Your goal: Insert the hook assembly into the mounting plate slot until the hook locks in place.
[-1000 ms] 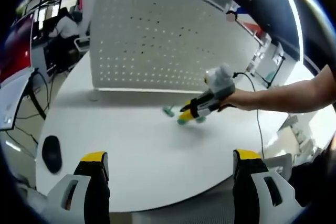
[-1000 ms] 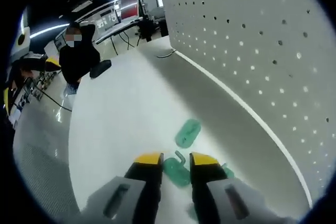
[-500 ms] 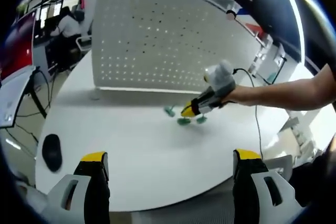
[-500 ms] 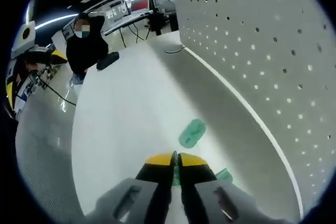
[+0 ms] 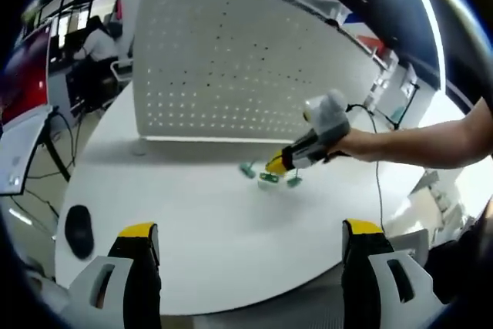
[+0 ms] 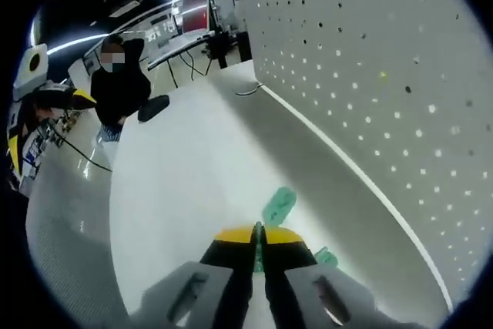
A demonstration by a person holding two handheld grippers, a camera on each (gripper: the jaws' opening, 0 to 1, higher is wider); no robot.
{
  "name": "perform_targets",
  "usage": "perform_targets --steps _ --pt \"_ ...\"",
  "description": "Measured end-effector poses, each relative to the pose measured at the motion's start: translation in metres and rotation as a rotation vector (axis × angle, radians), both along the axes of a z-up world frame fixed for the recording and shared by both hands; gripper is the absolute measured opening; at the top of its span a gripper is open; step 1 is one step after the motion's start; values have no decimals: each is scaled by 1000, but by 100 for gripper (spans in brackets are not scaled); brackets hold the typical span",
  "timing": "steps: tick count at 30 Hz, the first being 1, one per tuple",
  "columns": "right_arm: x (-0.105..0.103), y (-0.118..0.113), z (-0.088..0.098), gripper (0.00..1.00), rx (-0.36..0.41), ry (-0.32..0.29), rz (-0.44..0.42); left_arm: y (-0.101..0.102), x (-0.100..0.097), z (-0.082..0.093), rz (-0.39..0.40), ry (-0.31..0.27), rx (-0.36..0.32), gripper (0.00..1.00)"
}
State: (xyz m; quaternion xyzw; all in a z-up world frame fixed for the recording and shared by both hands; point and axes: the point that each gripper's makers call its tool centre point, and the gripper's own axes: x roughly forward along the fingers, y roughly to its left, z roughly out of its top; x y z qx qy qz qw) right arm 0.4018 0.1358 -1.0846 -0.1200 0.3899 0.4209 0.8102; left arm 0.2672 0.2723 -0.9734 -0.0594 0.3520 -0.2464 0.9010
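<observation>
- Hook assembly [image 6: 257,238], a thin green part, is pinched between the pressed-together jaws of the right gripper [image 6: 258,235], just above the white table [image 6: 185,182].
- Another green piece [image 6: 279,206] lies flat near the pegboard [image 6: 370,75].
- Left gripper [image 5: 250,230] is held spread wide, well apart from the green parts.

A black computer mouse [image 5: 78,229] sits near the white counter [image 5: 231,244] edge; beyond the counter, a seated person [image 6: 115,86] and monitors [image 6: 192,1].

white table [image 5: 231,229], green pieces [image 5: 248,169], black mouse [image 5: 78,230]
</observation>
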Motion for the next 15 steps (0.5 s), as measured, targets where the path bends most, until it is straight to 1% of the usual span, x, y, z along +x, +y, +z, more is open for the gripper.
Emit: perform_targets --steps 3,8,13,15 --pt "0 -1 12 0 21 -17 -20 -1 2 4 -5 -15 6 100" --pt "0 -6 32 0 42 -60 -44 -6 5 15 -11 -36 -22 100" --pt "-2 -11 49 0 56 -93 -65 -10 5 20 -26 -52 -22 100" --pt "-3 -13 62 0 79 -113 -89 -14 3 25 -35 -59 -34 100"
